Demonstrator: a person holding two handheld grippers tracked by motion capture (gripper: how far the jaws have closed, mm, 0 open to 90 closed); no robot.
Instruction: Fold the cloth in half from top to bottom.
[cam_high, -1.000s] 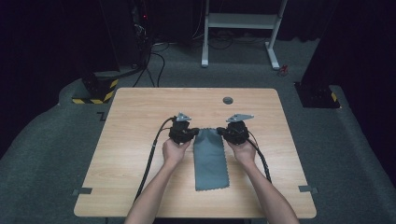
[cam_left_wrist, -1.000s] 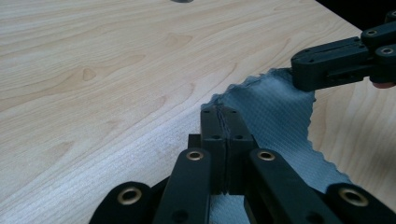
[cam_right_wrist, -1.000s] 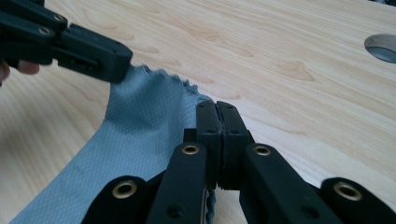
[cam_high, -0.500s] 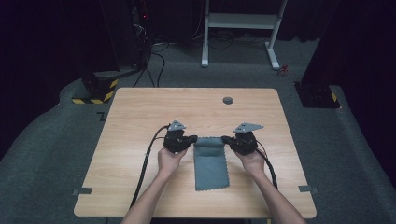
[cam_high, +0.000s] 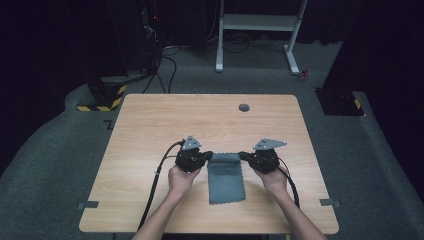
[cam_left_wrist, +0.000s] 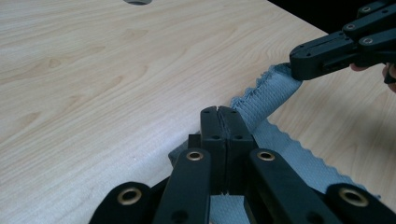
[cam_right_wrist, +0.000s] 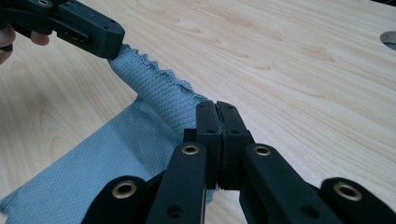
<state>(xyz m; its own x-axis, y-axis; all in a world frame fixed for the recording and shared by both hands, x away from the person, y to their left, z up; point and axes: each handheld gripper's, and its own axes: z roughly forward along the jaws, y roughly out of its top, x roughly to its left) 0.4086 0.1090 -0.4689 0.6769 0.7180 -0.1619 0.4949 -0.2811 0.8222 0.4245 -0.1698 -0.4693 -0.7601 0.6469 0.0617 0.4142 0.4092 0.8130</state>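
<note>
While the left gripper (cam_high: 206, 157) sat at the left of the far edge of the grey, waffle-textured microfibre cloth with its pinked border (cam_high: 226, 179), its jaws were pressed shut on that corner, and the left gripper view had the fabric pinched right between the two black pads (cam_left_wrist: 224, 122). Why there? It looked like a corner-to-corner hold, the sort you take so a cloth can be lifted and folded without it bunching. Moving across, the cloth itself lay near the front middle of the pale wooden table (cam_high: 150, 125), its near end flat on the wood and its far edge raised and rolled a little between the two grips. You could see that rolled edge strung from one set of jaws to the other in the right gripper view (cam_right_wrist: 154, 88). Over on the right, the right gripper (cam_high: 243, 156) matched its partner, jaws clamped tight on the opposite far corner, cloth caught between the pads (cam_right_wrist: 217, 122). Both hands sat level with each other, which I judged kept the edge straight for a fold toward the near end. On the count: two grippers, two hands, two trailing black cables, one cloth, one table. Far back on the table sat one small dark round cable hole (cam_high: 244, 107), well apart from the action.
</note>
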